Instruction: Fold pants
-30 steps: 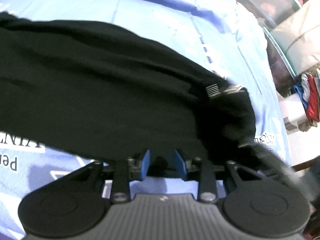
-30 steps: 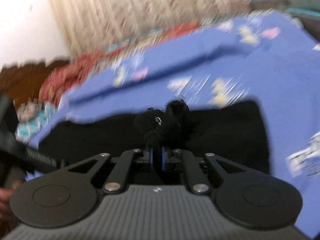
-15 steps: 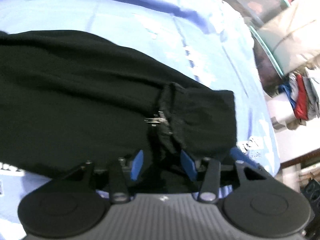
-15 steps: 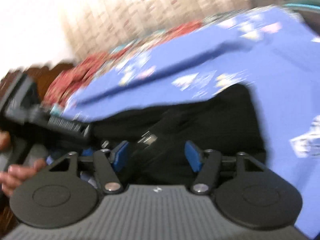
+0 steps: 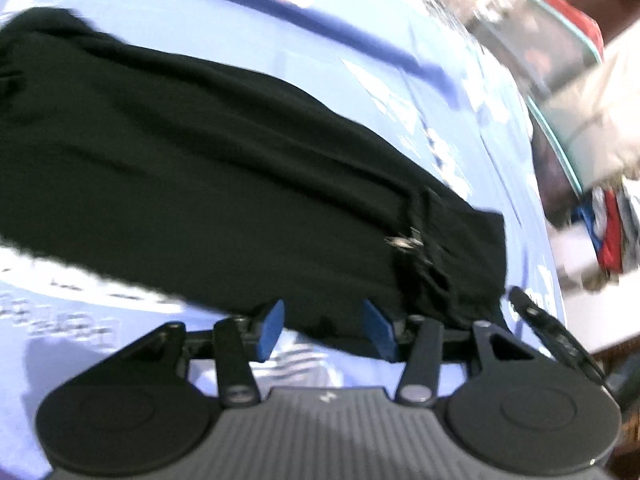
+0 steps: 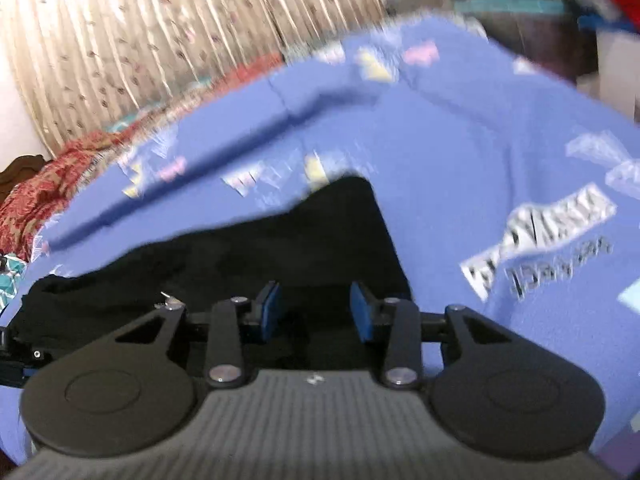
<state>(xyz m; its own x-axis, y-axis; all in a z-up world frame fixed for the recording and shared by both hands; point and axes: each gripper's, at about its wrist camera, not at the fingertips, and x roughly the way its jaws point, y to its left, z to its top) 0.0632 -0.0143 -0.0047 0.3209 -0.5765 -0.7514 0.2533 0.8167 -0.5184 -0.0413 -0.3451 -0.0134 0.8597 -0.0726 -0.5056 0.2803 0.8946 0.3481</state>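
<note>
Blue bedsheet point(image 5: 460, 92): black pants point(image 5: 200, 184) w/ long axis crosswise, just ahead of left claw point(image 5: 324, 328) & right claw point(image 6: 316, 308); both spread, empty, left opening, right closing.

Print on the bedsheet, none legible.
Blue bedsheet point(image 6: 460, 152): blurred block lettering point(image 6: 540, 236) right of the right jaws; smeared letters point(image 5: 60, 320) left of the left jaws. Unreadable.

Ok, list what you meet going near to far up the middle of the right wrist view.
right gripper → black pants → blue printed bedsheet → red patterned blanket → pleated curtain
</note>
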